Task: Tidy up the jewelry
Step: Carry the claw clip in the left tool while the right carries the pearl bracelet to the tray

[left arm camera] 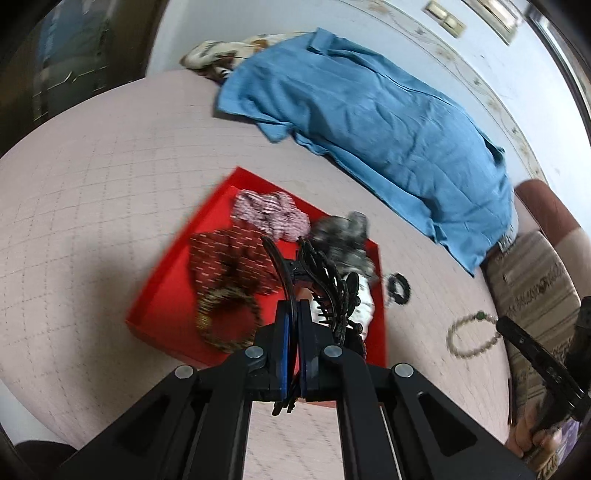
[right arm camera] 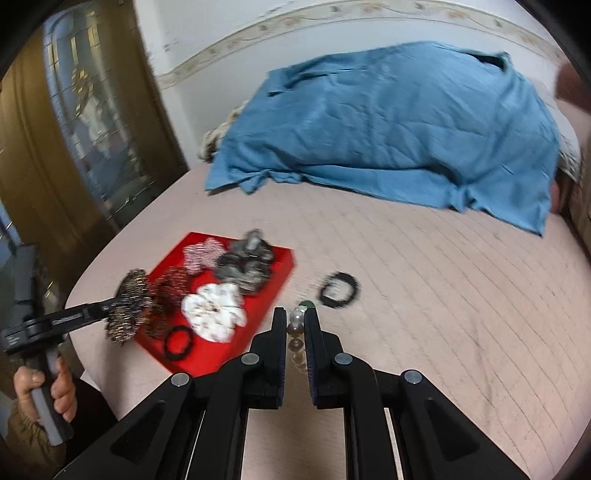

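Two claws, both clamped on something. The left claw point(left arm camera: 293, 310) is pinched tight on a black hair claw clip point(left arm camera: 325, 284), which sticks up out of its tips right above the red tray point(left arm camera: 155, 306). The right claw point(right arm camera: 295, 325) is squeezed narrow on a beaded bracelet point(right arm camera: 296, 332), pearly beads stacked between its pads with a green bead at the top; in the left wrist view the same bracelet point(left arm camera: 469, 334) shows as a loop off to the right of the tray. Inside the tray sit a pile of scrunchies: a pink-and-white one point(right arm camera: 201, 254), a grey one point(right arm camera: 245, 264), a white floral one point(right arm camera: 214, 312), a dark red dotted one point(right arm camera: 171, 291), plus a thin black hair tie point(right arm camera: 178, 340). A gold-and-black scrunchie point(right arm camera: 129, 310) is at the tray's left edge, close to the left claw's tip. A black beaded band point(right arm camera: 339, 290) lies on the bed just right of the tray, apart from it. Everything rests on a bed with a pinkish quilted cover point(right arm camera: 424, 295). A blue shirt point(right arm camera: 388, 122) is spread over the far end, against a white wall with a floral border point(right arm camera: 258, 33), and a gold-framed glass door point(right arm camera: 88, 122) stands to the left.
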The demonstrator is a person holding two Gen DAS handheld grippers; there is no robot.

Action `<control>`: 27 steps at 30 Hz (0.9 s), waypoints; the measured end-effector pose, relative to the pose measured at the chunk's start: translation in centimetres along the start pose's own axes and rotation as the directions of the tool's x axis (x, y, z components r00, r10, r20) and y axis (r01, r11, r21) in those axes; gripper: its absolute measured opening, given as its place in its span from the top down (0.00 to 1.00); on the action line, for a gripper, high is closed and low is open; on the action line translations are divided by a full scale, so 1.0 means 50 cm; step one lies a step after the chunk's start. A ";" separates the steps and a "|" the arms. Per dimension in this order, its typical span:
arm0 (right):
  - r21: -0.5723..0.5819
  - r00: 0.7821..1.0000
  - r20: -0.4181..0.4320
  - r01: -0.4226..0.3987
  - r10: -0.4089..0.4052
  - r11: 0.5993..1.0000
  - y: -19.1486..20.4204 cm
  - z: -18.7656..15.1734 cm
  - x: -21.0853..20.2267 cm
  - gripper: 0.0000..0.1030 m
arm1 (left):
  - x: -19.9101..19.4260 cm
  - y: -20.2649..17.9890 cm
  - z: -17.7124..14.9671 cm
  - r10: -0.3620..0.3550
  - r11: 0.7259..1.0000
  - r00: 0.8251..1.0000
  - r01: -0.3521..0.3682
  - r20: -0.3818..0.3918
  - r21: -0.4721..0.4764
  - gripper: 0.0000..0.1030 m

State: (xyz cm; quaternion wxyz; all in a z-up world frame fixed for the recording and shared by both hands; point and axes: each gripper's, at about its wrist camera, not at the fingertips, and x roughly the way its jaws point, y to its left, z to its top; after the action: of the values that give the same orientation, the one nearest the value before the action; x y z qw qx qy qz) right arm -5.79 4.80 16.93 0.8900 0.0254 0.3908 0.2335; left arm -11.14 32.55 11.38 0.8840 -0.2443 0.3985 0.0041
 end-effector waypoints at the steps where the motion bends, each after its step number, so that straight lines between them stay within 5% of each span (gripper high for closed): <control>1: -0.005 1.000 -0.004 -0.008 0.008 1.000 0.012 0.003 0.005 0.90 | 0.001 0.012 0.001 -0.006 1.000 1.000 0.006 -0.001 -0.011 0.96; 15: -0.139 0.990 -0.122 -0.092 0.076 0.986 0.208 0.074 0.162 0.90 | 0.036 0.046 -0.019 -0.118 0.992 0.992 0.116 -0.049 -0.044 0.97; 27: -0.140 0.979 -0.202 -0.063 0.034 0.988 0.249 0.135 0.301 0.90 | 0.079 0.048 -0.018 -0.157 0.987 0.985 0.155 -0.077 -0.031 0.96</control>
State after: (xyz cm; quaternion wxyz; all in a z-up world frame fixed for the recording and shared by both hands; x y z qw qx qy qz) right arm 2.86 23.37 14.14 0.8400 -0.0535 0.4589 0.2845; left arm -9.59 33.54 7.06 0.8621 -0.2856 0.4127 -0.0698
